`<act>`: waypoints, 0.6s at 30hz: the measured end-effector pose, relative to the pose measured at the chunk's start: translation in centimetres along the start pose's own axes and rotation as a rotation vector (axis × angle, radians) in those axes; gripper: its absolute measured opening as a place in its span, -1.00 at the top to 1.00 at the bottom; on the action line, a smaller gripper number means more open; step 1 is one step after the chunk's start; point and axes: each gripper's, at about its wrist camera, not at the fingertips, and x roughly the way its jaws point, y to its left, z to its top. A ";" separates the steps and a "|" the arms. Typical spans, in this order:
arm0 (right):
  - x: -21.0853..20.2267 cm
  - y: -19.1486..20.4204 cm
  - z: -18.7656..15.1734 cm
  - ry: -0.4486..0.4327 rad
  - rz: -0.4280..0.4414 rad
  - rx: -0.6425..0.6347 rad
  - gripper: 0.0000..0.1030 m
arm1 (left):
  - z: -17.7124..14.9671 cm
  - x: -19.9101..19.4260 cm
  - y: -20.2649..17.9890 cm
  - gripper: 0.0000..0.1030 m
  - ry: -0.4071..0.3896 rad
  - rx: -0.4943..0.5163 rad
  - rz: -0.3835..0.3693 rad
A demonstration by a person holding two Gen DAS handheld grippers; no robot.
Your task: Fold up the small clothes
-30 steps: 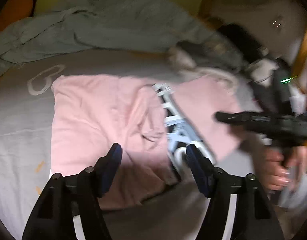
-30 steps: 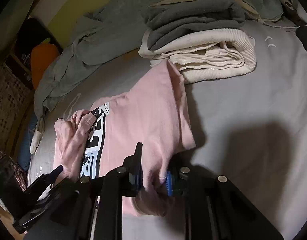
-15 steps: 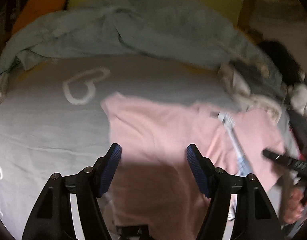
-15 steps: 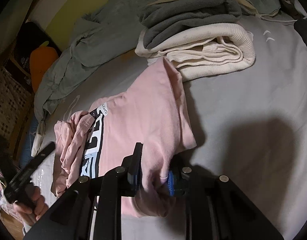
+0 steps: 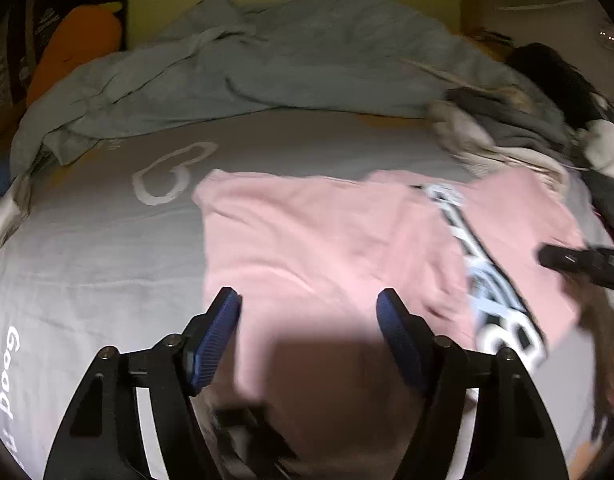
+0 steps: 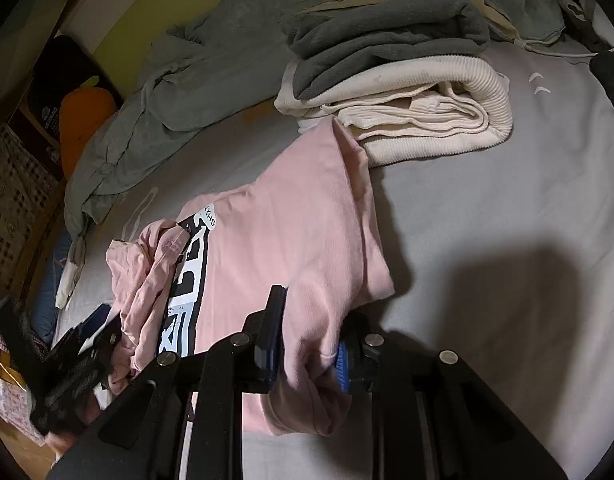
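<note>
A pink T-shirt [image 5: 319, 236] with a black and white print lies partly folded on the grey bed sheet [image 5: 87, 248]. My left gripper [image 5: 309, 320] is open, hovering over the shirt's near edge, and holds nothing. My right gripper [image 6: 307, 344] is shut on the near right corner of the pink shirt [image 6: 291, 240], with bunched cloth between its fingers. The left gripper [image 6: 79, 344] also shows in the right wrist view, at the shirt's crumpled left side. The right gripper body [image 5: 583, 264] shows at the right of the left wrist view.
A folded cream sweater [image 6: 427, 120] with a grey garment [image 6: 379, 40] on top lies just beyond the shirt. A crumpled grey-blue blanket [image 5: 287, 60] lies along the back. An orange cushion [image 5: 75, 48] sits at the far left.
My left gripper has swung left and back from the shirt's print to its left half, staying open. The right gripper keeps its hold on the shirt corner.
</note>
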 end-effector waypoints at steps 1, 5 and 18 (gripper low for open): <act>0.0 0.0 0.0 0.001 -0.002 0.000 0.57 | -0.3 -0.4 -0.4 -0.26 -0.007 -0.015 -0.009; 0.0 0.2 -0.1 -0.002 -0.011 -0.006 0.57 | -1.9 -0.3 -3.1 -0.21 -0.050 0.046 0.088; 0.0 0.9 -0.3 -0.006 -0.046 -0.046 0.56 | -3.1 -4.0 0.0 -0.27 -0.075 0.015 0.084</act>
